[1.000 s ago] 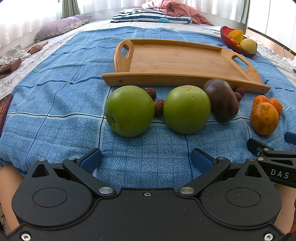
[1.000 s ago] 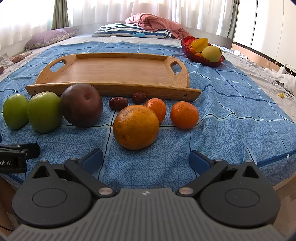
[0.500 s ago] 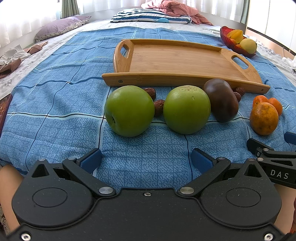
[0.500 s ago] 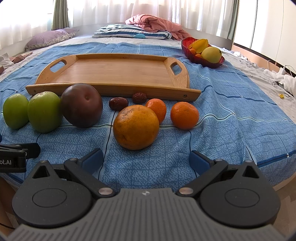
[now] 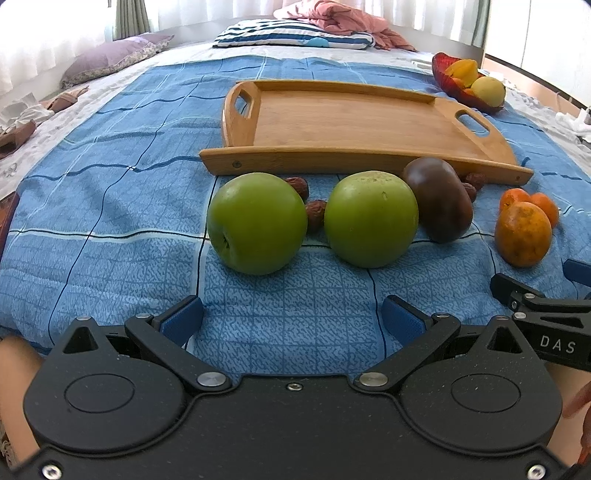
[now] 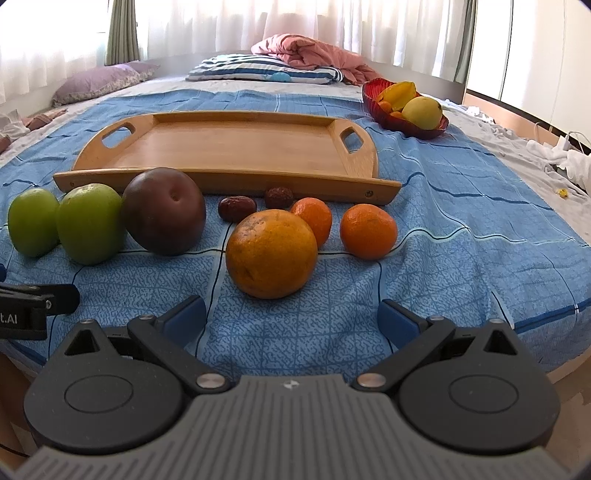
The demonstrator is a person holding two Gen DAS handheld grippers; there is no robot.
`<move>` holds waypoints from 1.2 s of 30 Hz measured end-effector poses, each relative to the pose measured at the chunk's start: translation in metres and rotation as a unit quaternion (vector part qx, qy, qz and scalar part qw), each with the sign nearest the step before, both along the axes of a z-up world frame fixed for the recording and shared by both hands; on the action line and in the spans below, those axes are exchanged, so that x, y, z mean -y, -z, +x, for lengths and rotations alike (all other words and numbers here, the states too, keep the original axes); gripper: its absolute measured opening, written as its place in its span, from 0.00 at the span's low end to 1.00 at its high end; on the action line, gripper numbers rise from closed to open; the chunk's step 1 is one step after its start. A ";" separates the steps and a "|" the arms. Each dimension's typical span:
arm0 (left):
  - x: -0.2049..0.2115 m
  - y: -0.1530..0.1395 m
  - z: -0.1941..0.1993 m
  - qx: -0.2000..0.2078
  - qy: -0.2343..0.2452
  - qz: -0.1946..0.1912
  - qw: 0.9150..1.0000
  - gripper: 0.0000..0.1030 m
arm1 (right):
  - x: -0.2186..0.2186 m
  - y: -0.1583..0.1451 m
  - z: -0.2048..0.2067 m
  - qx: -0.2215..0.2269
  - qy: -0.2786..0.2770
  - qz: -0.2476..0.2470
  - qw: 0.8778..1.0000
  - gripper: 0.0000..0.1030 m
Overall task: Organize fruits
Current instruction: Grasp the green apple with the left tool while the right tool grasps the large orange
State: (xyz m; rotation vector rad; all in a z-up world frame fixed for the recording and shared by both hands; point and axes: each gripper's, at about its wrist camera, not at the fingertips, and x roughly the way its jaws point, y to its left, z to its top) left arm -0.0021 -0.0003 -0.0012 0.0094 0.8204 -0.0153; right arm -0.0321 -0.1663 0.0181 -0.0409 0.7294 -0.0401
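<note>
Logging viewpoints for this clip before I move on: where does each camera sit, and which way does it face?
Left wrist: on the left gripper, low at the bed's near edge, facing two green apples and the wooden tray; its open blue-padded fingers show, with the other gripper's tip at right.
Right wrist: on the right gripper, further right, facing the large orange and two tangerines; open fingers show, with the left gripper's tip at left.
Shared: tray, apples, dark plum, oranges, red fruit bowl.

A home bedroom: a bed under a blue checked bedspread (image 6: pixel 443 206), a striped pillow (image 6: pixel 258 72) and pink blanket (image 6: pixel 306 51) at 12 o'clock, sheer curtains (image 6: pixel 295 26) behind.
</note>
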 end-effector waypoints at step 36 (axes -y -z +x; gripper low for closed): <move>-0.012 -0.016 0.001 0.112 -0.006 0.052 0.992 0.69 | -0.016 -0.008 -0.002 0.087 -0.028 -0.011 0.996 0.66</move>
